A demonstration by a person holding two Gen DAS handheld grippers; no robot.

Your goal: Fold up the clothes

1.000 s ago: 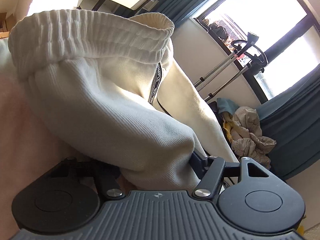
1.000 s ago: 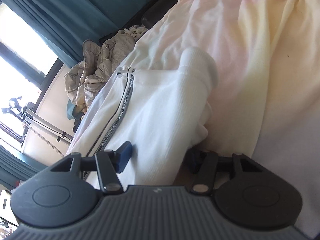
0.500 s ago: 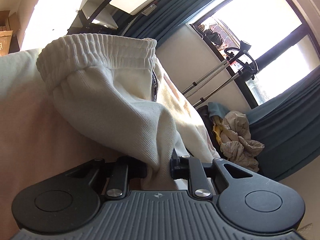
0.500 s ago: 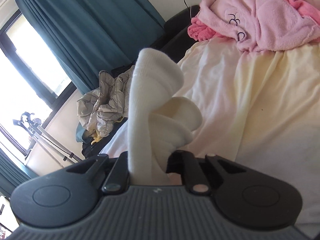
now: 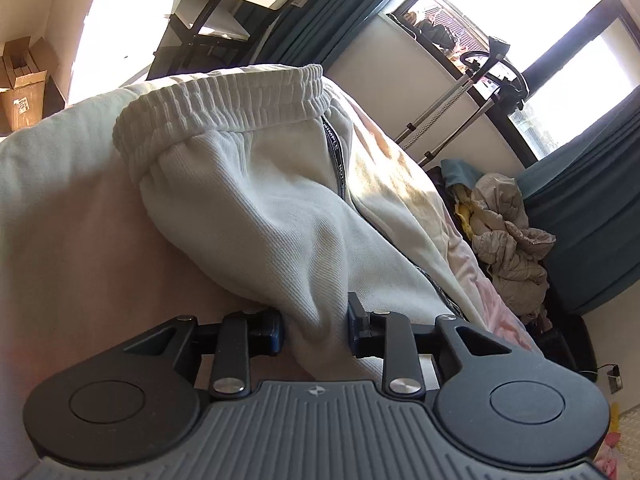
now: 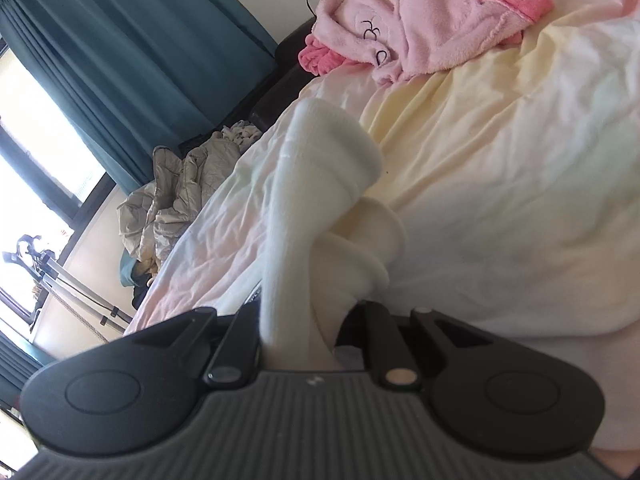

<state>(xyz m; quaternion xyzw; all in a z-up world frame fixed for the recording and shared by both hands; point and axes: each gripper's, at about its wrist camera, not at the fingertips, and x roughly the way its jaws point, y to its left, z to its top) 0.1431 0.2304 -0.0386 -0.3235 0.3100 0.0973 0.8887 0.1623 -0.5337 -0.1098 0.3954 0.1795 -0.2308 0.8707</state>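
White sweatpants [image 5: 260, 208] with a ribbed elastic waistband [image 5: 224, 100] and a dark lettered side stripe lie on the bed. My left gripper [image 5: 314, 330] is shut on a fold of the pants below the waistband. In the right wrist view, my right gripper [image 6: 298, 332] is shut on the pants' leg end [image 6: 320, 184], which stands up bunched between the jaws above the pale bedsheet [image 6: 500, 160].
A pink fleece garment [image 6: 416, 20] lies at the far end of the bed. A crumpled beige jacket [image 5: 508, 236] sits on the floor by teal curtains [image 6: 132, 56]. An exercise machine [image 5: 488, 72] stands at the window. Cardboard boxes [image 5: 20, 80] stand at far left.
Both grippers closed on the pants a second ago. The right gripper lifted the leg end off the bed. The left gripper's view pulled back a little from the waistband.
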